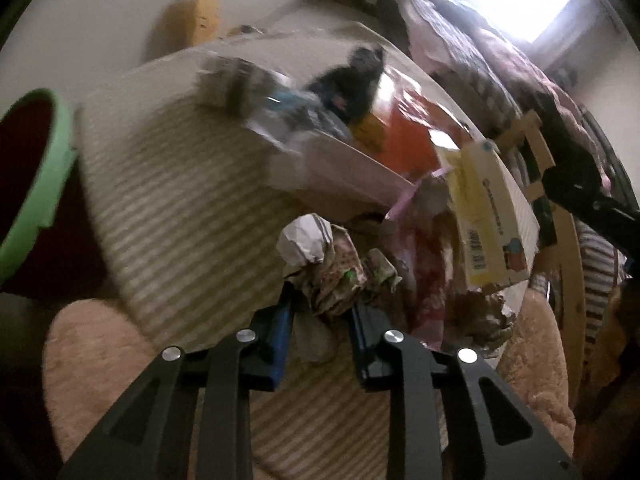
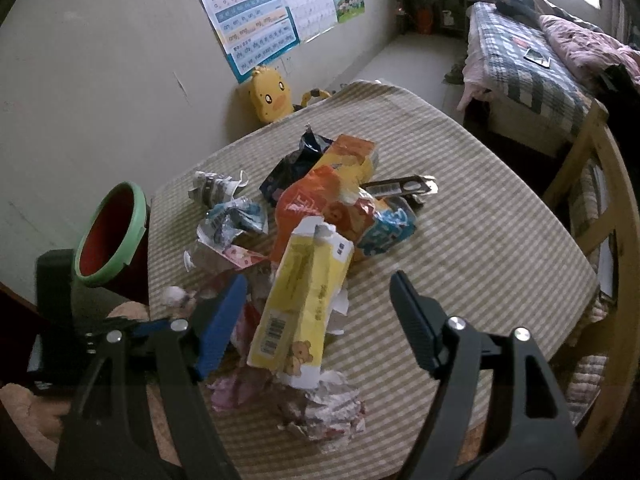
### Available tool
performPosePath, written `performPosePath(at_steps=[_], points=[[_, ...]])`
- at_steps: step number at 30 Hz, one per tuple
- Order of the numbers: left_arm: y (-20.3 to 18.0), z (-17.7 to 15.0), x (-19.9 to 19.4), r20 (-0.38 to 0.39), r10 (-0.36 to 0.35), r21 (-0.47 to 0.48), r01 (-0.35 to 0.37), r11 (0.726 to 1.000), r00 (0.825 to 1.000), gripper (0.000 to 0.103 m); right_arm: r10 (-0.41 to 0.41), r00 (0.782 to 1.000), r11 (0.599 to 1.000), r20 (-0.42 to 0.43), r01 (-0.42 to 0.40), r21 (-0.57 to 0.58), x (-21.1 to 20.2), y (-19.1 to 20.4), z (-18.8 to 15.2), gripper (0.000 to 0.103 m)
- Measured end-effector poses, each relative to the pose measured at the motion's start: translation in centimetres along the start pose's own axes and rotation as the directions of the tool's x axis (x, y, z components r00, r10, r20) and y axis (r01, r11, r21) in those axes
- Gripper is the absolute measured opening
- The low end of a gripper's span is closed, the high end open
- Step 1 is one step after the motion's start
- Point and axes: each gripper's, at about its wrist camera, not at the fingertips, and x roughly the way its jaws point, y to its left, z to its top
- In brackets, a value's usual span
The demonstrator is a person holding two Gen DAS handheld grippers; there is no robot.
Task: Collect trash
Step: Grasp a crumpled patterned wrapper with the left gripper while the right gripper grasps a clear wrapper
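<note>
A heap of trash lies on the table with the striped cloth point(image 2: 460, 240). My left gripper point(image 1: 322, 300) is shut on a crumpled paper wad point(image 1: 332, 276) at the heap's near edge, with the blue pads against its sides. My right gripper point(image 2: 318, 280) stands open above a torn yellow carton point(image 2: 304, 300), its fingers on either side and clear of it. The same yellow carton point(image 1: 488, 216) leans at the right in the left wrist view. Orange and blue snack bags point(image 2: 332, 204) top the heap. A green-rimmed bin point(image 2: 138, 224) with a red inside stands off the table's left edge.
The bin rim point(image 1: 52, 152) shows at the far left of the left wrist view. A yellow duck toy point(image 2: 270, 96) sits against the wall behind the table. A bed point(image 2: 532, 64) and a wooden chair frame point(image 2: 616, 208) stand to the right. A pink fluffy cushion point(image 1: 532, 360) lies below the table.
</note>
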Motion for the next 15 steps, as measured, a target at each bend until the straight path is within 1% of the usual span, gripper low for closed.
performPosePath(at_steps=[3, 5, 7, 11, 15], points=[[1.7, -0.1, -1.7, 0.050, 0.044, -0.028, -0.043, 0.999, 0.998, 0.023, -0.009, 1.000, 1.000, -0.008, 0.009, -0.015, 0.8, 0.2, 0.8, 0.072], [2.4, -0.1, -2.7, 0.089, 0.084, -0.036, -0.081, 0.996, 0.992, 0.023, -0.019, 1.000, 1.000, -0.021, 0.019, -0.022, 1.6, 0.0, 1.3, 0.072], [3.0, 0.0, -3.4, 0.117, 0.103, -0.041, -0.098, 0.994, 0.988, 0.023, -0.030, 0.999, 0.999, -0.038, 0.028, -0.030, 2.4, -0.1, 2.0, 0.072], [3.4, 0.0, -4.3, 0.161, 0.126, -0.042, -0.120, 0.992, 0.979, 0.023, -0.007, 0.998, 1.000, -0.055, 0.007, 0.003, 3.9, -0.7, 4.9, 0.072], [3.6, -0.1, -4.1, 0.155, 0.118, -0.042, -0.113, 0.993, 0.981, 0.023, 0.022, 0.998, 0.999, -0.051, -0.020, 0.036, 6.2, -0.4, 8.8, 0.072]])
